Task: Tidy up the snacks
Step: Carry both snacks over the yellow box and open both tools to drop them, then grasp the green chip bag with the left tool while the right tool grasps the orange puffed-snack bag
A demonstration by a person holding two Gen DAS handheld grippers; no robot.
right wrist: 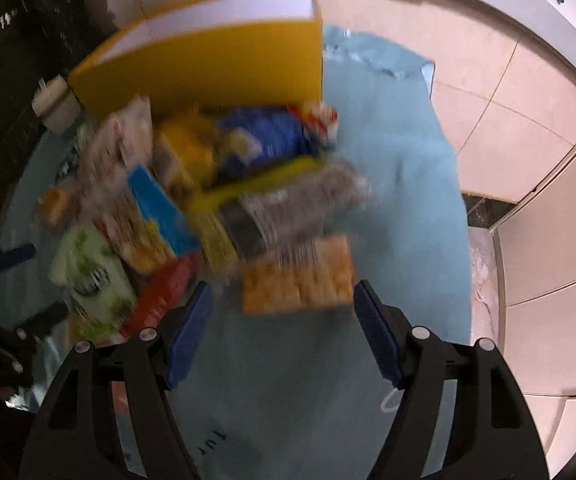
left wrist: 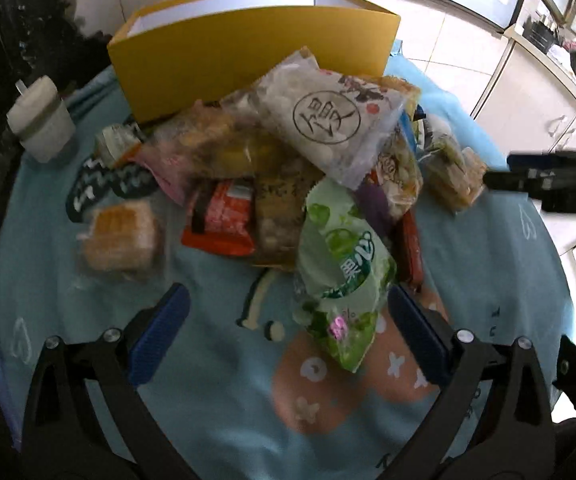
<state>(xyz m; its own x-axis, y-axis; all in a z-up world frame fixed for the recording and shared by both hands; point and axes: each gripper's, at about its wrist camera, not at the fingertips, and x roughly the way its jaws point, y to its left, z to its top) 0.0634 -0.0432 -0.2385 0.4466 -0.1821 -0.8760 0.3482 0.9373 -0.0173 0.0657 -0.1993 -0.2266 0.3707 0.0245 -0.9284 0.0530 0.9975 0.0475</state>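
A pile of snack packets lies on a light blue cloth point(left wrist: 215, 400) in front of an open yellow box point(left wrist: 247, 52). My left gripper point(left wrist: 288, 320) is open above the cloth. The lower end of a green snack bag point(left wrist: 340, 268) reaches in between its blue pads, close to the right pad point(left wrist: 416, 332), and neither pad presses on it. In the blurred right wrist view my right gripper point(right wrist: 283, 320) is open, with an orange cracker packet point(right wrist: 296, 284) just ahead of its fingertips. A clear bag with a round black stamp point(left wrist: 328, 120) tops the pile.
A white lidded cup point(left wrist: 41, 120) stands left of the box. A waffle packet point(left wrist: 119, 240) lies apart on the left. The right gripper's black body point(left wrist: 548, 180) reaches in from the right edge. Tiled floor point(right wrist: 508, 120) and cabinets surround the cloth point(right wrist: 400, 168).
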